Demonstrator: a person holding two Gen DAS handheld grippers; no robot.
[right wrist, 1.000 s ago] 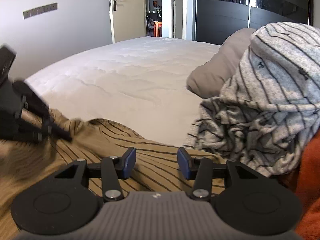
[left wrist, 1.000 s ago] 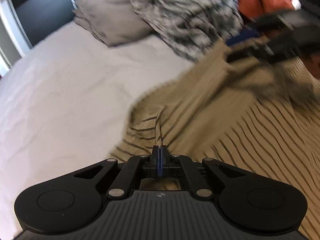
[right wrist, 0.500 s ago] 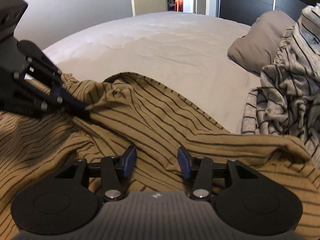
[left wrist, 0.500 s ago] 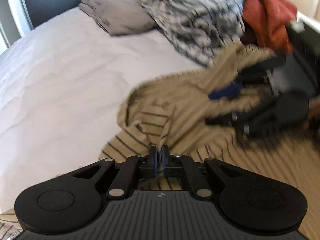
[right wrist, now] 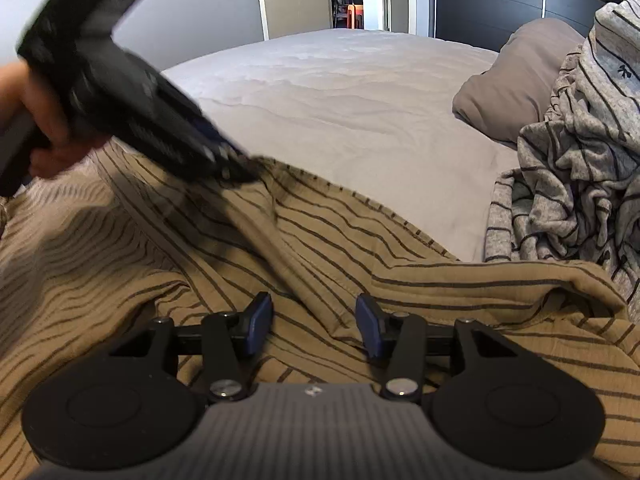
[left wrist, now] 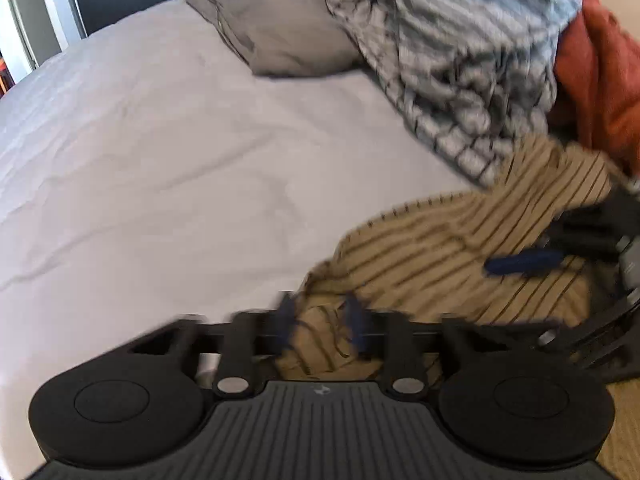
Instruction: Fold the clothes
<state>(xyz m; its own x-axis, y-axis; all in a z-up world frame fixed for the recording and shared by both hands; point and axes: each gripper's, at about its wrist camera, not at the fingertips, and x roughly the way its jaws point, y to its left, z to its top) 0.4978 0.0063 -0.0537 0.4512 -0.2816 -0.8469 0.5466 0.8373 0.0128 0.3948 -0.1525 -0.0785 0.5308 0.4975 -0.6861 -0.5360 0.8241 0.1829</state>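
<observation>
A tan garment with thin dark stripes (left wrist: 440, 248) lies rumpled on the bed; it fills the lower half of the right wrist view (right wrist: 120, 260). My left gripper (left wrist: 320, 320) is at the garment's left edge, its jaws opening, with a bunched fold between the blurred pads. A hand holds that gripper at the upper left of the right wrist view (right wrist: 236, 164). My right gripper (right wrist: 314, 320) stands open low over the garment, a ridge of cloth between its blue pads and not pinched. One of its fingers (left wrist: 520, 262) shows at the right of the left wrist view.
A heap of grey striped clothes (right wrist: 580, 160) and a rust-red garment (left wrist: 600, 80) lie to the right, beside a grey pillow (left wrist: 280, 28). The pale bed sheet (left wrist: 160, 160) spreads wide to the left and beyond. An open doorway (right wrist: 348, 0) and dark wardrobe (right wrist: 500, 0) stand behind.
My left gripper, earlier shut on a fold of the tan garment, has parted its jaws and shifted sideways. My right gripper came down onto the garment, then held still.
</observation>
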